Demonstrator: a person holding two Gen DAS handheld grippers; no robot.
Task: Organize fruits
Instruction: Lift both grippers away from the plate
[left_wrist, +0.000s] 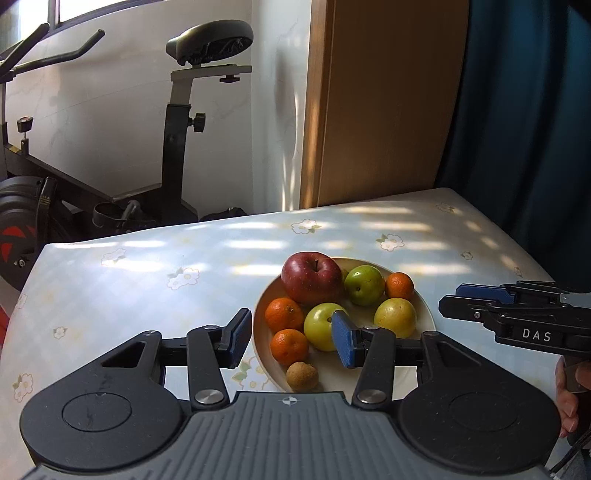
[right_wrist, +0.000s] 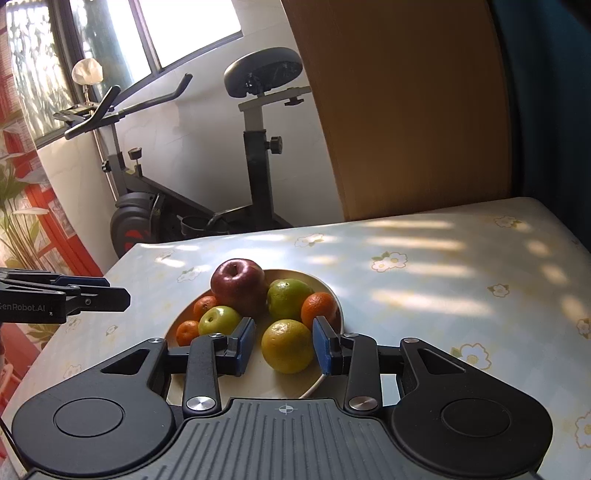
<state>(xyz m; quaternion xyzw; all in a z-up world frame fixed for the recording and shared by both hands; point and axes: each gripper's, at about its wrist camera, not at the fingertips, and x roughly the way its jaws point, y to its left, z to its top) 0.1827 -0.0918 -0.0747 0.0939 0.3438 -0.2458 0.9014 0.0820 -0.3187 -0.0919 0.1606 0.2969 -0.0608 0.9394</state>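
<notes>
Both claws are open and hold nothing. The left claw (left_wrist: 291, 339) hangs over the near edge of the plate (left_wrist: 264, 354), by a small brown fruit (left_wrist: 302, 376) and an orange (left_wrist: 289, 346). The right claw (right_wrist: 283, 345) has its pads on each side of a yellow-green fruit (right_wrist: 287, 345), not touching it, I think. All the fruit sits piled on the plate on the table (right_wrist: 424, 295). If a claw bumps one, the big red apple (right_wrist: 239, 282) behind could roll off.
</notes>
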